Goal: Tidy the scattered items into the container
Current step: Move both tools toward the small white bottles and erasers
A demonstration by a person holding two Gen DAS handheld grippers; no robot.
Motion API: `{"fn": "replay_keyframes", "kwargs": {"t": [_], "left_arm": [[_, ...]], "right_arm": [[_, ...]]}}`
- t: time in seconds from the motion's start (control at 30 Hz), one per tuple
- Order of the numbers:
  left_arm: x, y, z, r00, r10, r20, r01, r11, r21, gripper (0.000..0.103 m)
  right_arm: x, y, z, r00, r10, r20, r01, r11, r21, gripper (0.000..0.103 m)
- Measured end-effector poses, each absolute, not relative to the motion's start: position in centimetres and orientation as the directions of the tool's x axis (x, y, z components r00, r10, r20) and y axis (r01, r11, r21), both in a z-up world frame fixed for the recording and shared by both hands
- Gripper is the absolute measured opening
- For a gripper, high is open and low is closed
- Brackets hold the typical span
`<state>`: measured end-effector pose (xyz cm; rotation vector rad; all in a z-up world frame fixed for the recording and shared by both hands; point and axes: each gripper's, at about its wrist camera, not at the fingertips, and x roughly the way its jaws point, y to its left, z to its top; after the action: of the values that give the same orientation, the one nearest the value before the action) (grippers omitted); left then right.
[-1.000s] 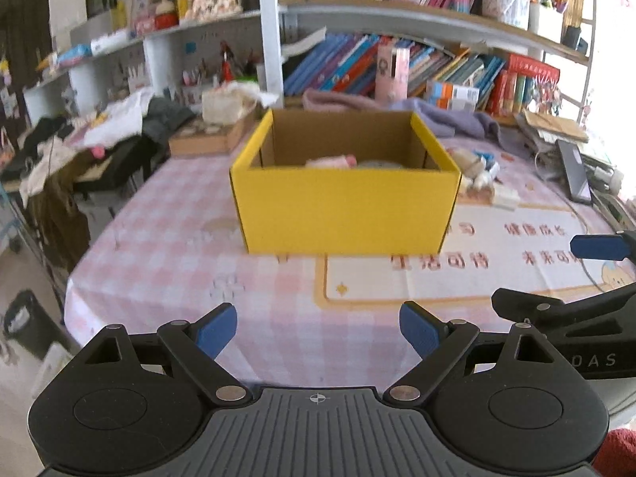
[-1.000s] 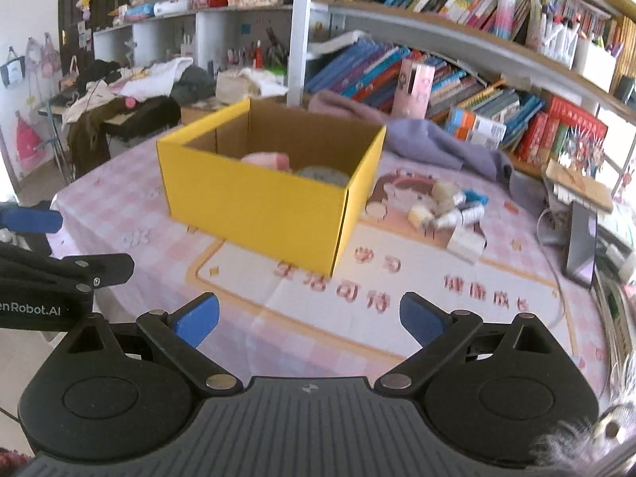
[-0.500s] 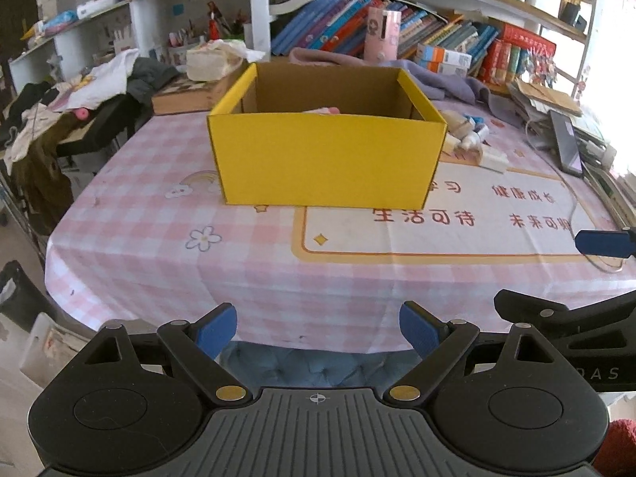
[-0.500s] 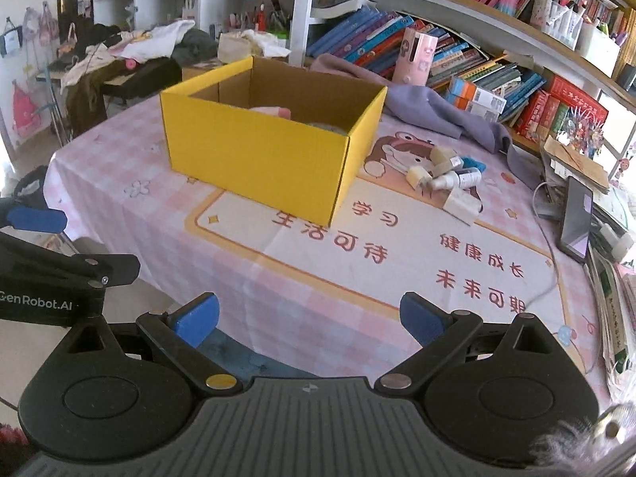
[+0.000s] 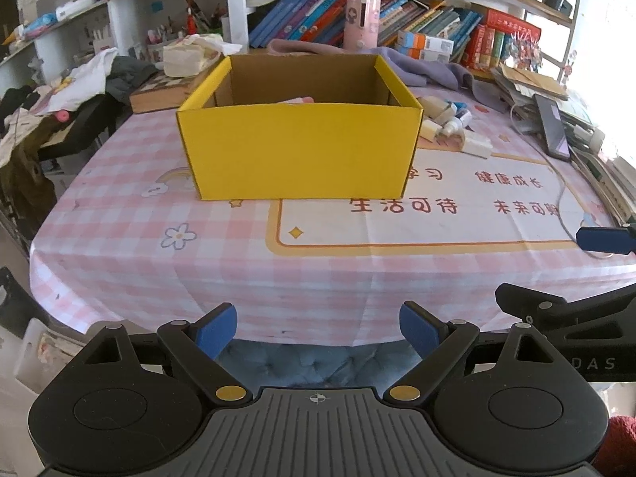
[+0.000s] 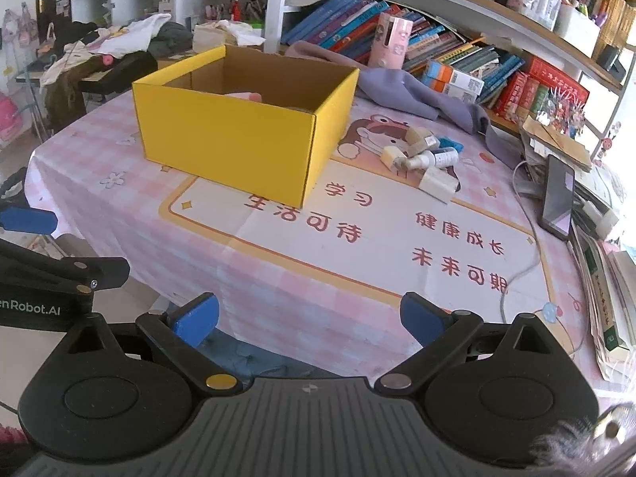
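Observation:
A yellow cardboard box (image 5: 298, 151) (image 6: 222, 139) stands open on the pink checked tablecloth, with a pink item (image 6: 242, 96) showing inside. To its right lies a cluster of small bottles and tubes (image 6: 425, 155) (image 5: 449, 123) and a white box-shaped item (image 6: 437, 183). My left gripper (image 5: 318, 328) is open and empty, held off the table's near edge. My right gripper (image 6: 308, 318) is also open and empty, near the front edge, well short of the bottles. Each gripper's blue fingertip shows at the side of the other's view.
A phone (image 6: 556, 194) leans at the right with a white cable (image 6: 516, 270) trailing across the mat. A purple cloth (image 6: 417, 95) lies behind the box. Stacked papers and books (image 6: 608, 298) line the right edge; bookshelves stand behind. A blue cushioned seat (image 5: 302, 365) sits below the table's edge.
Both views have pulled back and tilted down: the box looks farther off and the table's near edge and the seat under it have come into sight. Both grippers stayed open.

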<state>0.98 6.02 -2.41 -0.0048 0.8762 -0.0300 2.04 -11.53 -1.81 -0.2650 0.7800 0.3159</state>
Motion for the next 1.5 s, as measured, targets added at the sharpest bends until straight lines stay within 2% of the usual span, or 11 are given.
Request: {"fn": "replay_keyframes", "kwargs": {"t": [0.47, 0.73, 0.97, 1.27, 1.5], "left_arm": [[3.7, 1.7, -3.0, 0.609, -0.115, -0.785, 0.151, 0.988, -0.027, 0.091], [4.9, -2.0, -2.9, 0.609, -0.190, -0.770, 0.278, 0.960, -0.017, 0.091], [5.4, -4.6, -2.5, 0.633, -0.230, -0.739, 0.373, 0.927, 0.032, 0.091], [7.9, -8.2, -2.0, 0.652, -0.304, -0.695, 0.456, 0.889, 0.038, 0.091], [11.3, -11.6, -1.9, 0.652, -0.323, -0.686, 0.490, 0.870, 0.055, 0.090]], "right_arm": [[3.4, -16.1, -2.3, 0.669, 0.083, -0.739, -0.242, 0.964, -0.111, 0.099], [3.7, -19.1, -1.7, 0.700, 0.059, -0.712, -0.165, 0.983, -0.081, 0.095], [5.3, -21.3, -1.7, 0.715, 0.066, -0.695, -0.105, 0.994, -0.013, 0.085], [8.7, -22.7, -1.4, 0.729, 0.121, -0.673, -0.158, 0.987, 0.006, 0.079], [12.2, -25.9, -1.4, 0.728, 0.114, -0.676, -0.131, 0.991, 0.026, 0.077]]}}
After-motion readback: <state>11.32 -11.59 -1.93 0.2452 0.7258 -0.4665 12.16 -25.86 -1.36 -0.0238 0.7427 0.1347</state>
